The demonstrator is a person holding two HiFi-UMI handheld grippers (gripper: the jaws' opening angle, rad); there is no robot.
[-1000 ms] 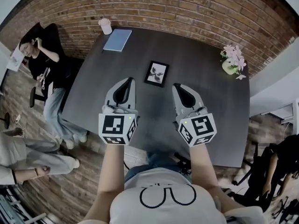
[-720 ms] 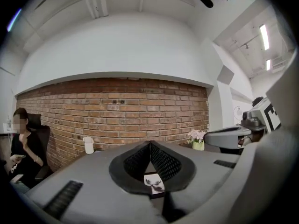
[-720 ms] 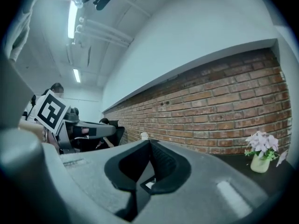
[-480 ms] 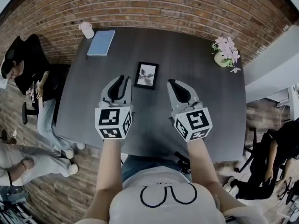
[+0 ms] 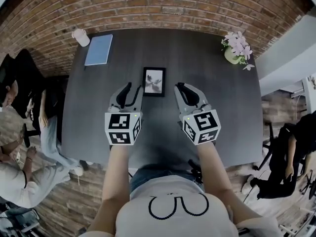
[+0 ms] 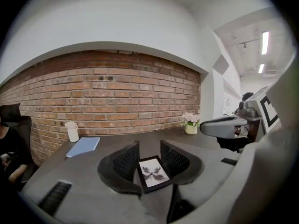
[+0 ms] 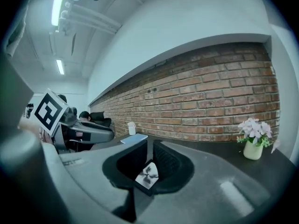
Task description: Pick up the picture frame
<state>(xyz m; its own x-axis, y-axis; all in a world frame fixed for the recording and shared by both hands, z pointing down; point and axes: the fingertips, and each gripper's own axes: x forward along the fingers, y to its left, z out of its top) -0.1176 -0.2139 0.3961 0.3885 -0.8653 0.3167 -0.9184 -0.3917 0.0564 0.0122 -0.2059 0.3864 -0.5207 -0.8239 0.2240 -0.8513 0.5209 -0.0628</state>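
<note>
The picture frame (image 5: 154, 81), black-edged with a pale print, lies flat on the dark table (image 5: 217, 107). My left gripper (image 5: 132, 87) hovers just left of its near edge, my right gripper (image 5: 181, 87) just right of it. In the left gripper view the left gripper (image 6: 149, 154) has its jaws opening, and the picture frame (image 6: 153, 173) shows through the gap, on the table beyond the tips. The right gripper (image 7: 149, 157) has its jaws opening by a narrow slit, with the picture frame (image 7: 147, 176) seen past it. Neither gripper holds anything.
A white cup (image 5: 80, 37) and a blue notebook (image 5: 98, 49) sit at the table's far left. A pot of pink flowers (image 5: 234, 50) stands at the far right, before the brick wall (image 5: 163, 6). People sit left (image 5: 19, 177) and right (image 5: 291, 152) of the table.
Both grippers have moved forward and down, closer to the picture frame, and now flank its near edge. The left jaws have parted.
</note>
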